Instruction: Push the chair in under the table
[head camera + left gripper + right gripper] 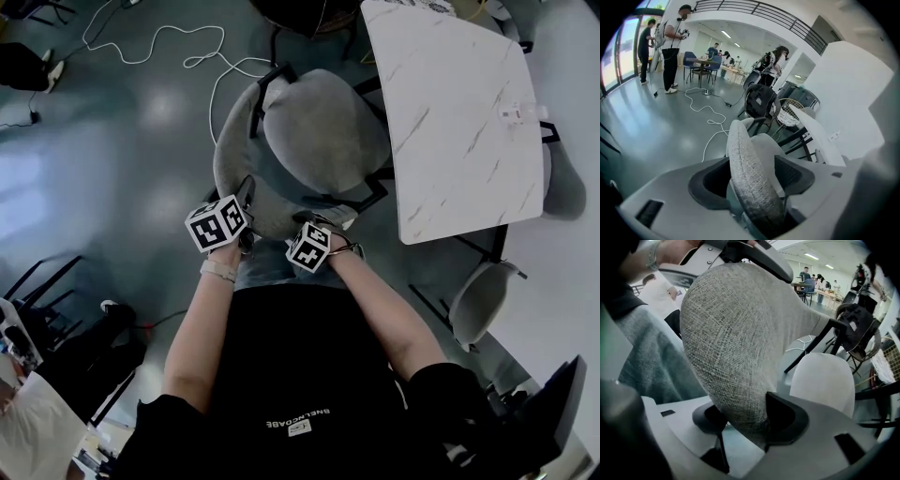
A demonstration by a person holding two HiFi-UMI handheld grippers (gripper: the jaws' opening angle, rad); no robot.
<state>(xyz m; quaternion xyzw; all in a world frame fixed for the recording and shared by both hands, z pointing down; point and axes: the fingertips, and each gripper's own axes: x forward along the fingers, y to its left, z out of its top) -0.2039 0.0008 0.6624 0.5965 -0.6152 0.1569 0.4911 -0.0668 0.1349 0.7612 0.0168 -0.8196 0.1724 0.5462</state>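
A grey fabric chair (319,131) stands on the floor just left of the white marble table (459,122), its curved backrest (234,178) toward me. Both grippers sit at the backrest's top rim. My left gripper (246,194) straddles the rim, and in the left gripper view the backrest (750,173) runs between the jaws of the left gripper (752,180) with a gap on the right side. My right gripper (323,218) is shut on the rim; in the right gripper view the right gripper (740,420) has both pads pressing the fabric of the backrest (740,333).
A white cable (187,47) loops over the floor beyond the chair. A second grey chair (483,295) sits at the table's near right corner. Black chair legs (37,291) stand at the left. A black backpack (759,101) rests on a far chair, with people (670,42) farther off.
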